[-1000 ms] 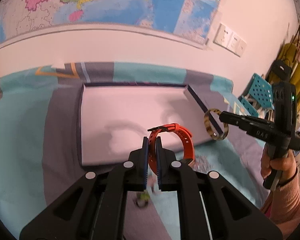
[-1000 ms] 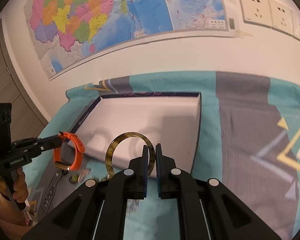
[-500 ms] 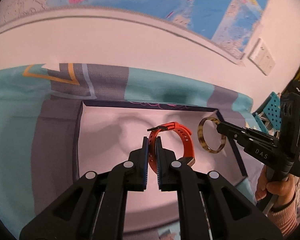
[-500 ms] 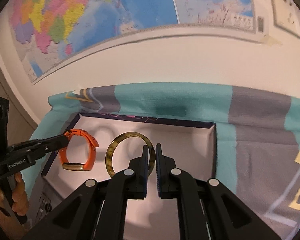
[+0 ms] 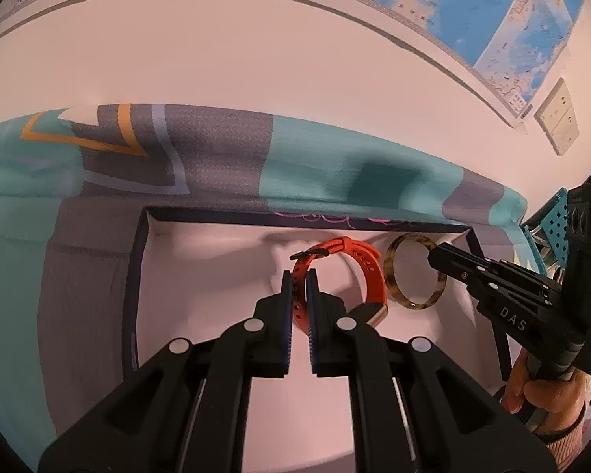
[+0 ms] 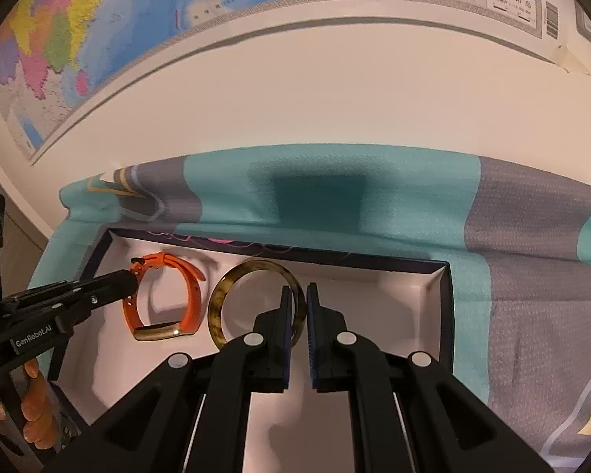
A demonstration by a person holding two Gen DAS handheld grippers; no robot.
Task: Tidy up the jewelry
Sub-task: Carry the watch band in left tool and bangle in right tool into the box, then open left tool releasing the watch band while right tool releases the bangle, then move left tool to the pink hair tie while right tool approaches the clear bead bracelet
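- The left gripper (image 5: pixel 299 287) has its fingers pinching the strap of the orange watch band (image 5: pixel 368 276), which hangs over the left half of the white box (image 5: pixel 216 283), not touching the floor of it as far as I can tell.
- The right gripper (image 6: pixel 299 303) has its fingers pinching the rim of the brown bangle (image 6: pixel 220 303), which hangs just right of the watch band, over the middle of the box.
- The two things are very close together. If both hands go down at once, the bangle could bump the watch band and knock it crooked.
- Each thing is held by a thin edge only. It could swing, or slip out and roll when the fingers let go.
- If a hand drifts toward the dark wall of the box, the thing could land on the rim and tip out.
- The box sits on a surface covered with a teal and grey cloth (image 6: pixel 532 236).
- Behind the box is a plain wall with a big map (image 6: pixel 98 19) on it.
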